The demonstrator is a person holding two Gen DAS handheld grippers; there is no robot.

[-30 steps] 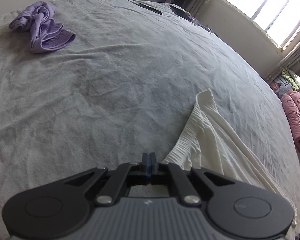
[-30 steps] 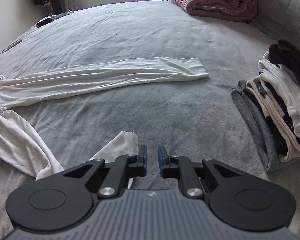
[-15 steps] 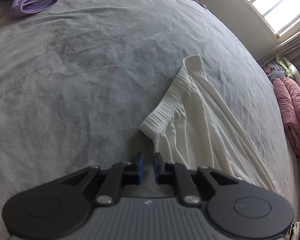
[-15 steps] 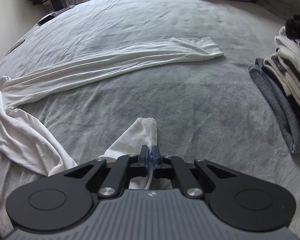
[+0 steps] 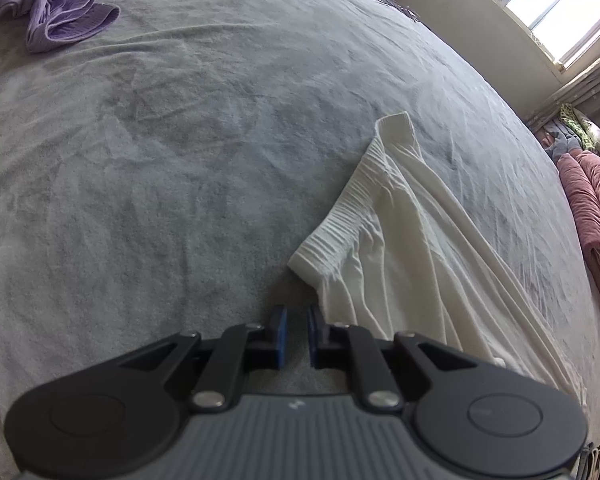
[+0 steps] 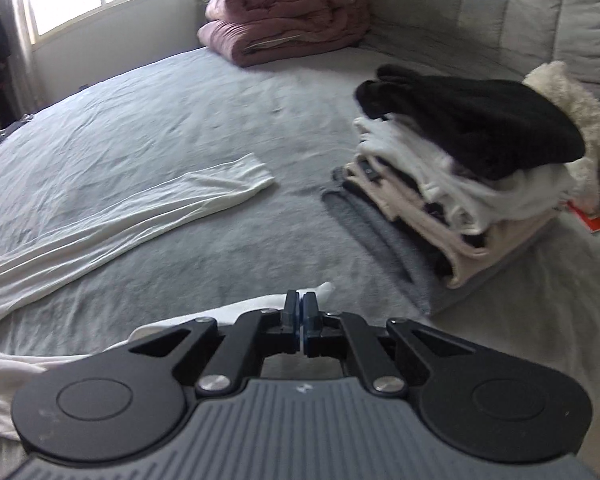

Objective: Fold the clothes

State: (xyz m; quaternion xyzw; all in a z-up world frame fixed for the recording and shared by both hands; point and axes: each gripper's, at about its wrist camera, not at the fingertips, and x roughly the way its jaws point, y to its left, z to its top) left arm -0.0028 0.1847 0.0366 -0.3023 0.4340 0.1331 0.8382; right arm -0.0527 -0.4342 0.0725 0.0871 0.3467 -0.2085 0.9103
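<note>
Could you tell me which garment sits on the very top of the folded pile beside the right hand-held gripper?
The black garment tops the folded pile. The layers under it are white, beige and dark, with a grey piece at the bottom.

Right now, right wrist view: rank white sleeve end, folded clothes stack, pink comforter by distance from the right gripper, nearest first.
From the right gripper:
1. Folded clothes stack, to the right, its grey bottom layer reaching closest.
2. White sleeve end, ahead and left, flat on the bed.
3. Pink comforter, far end, by the headboard.
</note>
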